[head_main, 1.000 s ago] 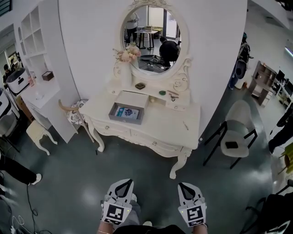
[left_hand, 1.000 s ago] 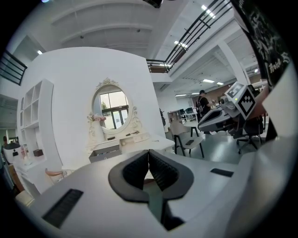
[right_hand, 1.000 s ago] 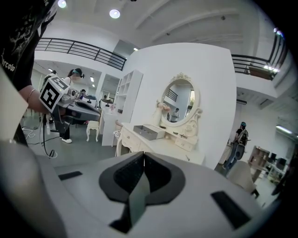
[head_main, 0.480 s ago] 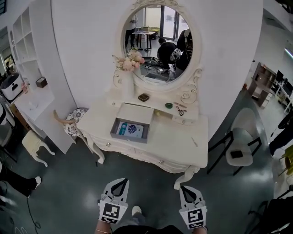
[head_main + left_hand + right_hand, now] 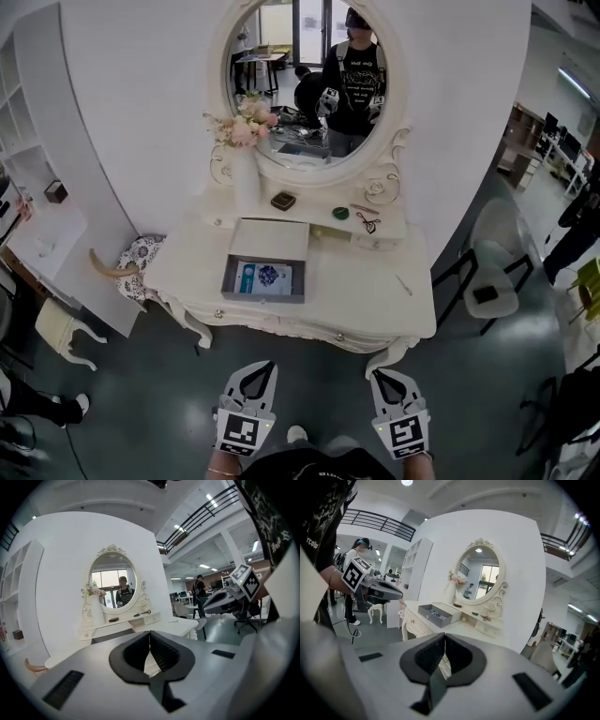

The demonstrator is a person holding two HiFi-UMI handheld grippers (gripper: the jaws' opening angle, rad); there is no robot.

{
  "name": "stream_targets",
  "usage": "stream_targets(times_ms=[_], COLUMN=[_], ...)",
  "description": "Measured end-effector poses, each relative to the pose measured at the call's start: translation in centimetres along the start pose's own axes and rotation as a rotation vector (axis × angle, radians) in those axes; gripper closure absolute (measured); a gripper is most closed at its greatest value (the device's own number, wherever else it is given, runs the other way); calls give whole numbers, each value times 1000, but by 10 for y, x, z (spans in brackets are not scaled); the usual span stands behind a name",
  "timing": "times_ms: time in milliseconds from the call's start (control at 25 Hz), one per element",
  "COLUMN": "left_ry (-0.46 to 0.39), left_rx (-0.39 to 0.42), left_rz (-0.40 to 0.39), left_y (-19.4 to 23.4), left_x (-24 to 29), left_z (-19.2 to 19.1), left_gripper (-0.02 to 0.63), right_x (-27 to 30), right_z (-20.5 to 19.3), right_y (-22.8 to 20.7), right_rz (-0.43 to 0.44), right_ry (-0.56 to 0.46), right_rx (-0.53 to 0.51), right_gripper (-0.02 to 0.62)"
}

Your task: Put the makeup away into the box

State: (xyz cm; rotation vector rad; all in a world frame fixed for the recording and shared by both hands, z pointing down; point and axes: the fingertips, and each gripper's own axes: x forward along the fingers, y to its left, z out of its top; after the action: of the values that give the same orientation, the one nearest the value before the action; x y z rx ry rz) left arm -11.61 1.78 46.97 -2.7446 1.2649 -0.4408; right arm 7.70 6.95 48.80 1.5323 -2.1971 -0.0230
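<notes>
Makeup up on the little shelf under the mirror (image 5: 281, 94): dark case (image 5: 283, 201), green pot (image 5: 340, 213), small dark thing (image 5: 367, 223). One thin stick (image 5: 404, 285) lower down, near the right edge of the worktop (image 5: 347, 300). Box (image 5: 262, 298) open at the middle of the worktop, lid up behind it, something blue and white inside. Left gripper (image 5: 261, 370) and right gripper (image 5: 382, 377) low in front, well apart from the worktop. Both jaws clenched tight, nothing between them.
</notes>
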Motion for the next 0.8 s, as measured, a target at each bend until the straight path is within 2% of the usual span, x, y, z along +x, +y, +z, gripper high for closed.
stream_targets(times_ms=[360,600,800], left_ry=[13,27,32], left_rx=[-10,-16,-38], left_rz=[-51,-29,0], left_y=[4,14,18], left_x=[24,48,83], left_z=[-4,-3,7], left_gripper=[589,590,589], right_x=[11,31,55], right_z=[-6,-17,-19], right_y=[-15,-50,-79], right_rz=[-34,-52,-15], right_ry=[50,62,75], right_rx=[16,56,47], right_gripper=[584,584,584])
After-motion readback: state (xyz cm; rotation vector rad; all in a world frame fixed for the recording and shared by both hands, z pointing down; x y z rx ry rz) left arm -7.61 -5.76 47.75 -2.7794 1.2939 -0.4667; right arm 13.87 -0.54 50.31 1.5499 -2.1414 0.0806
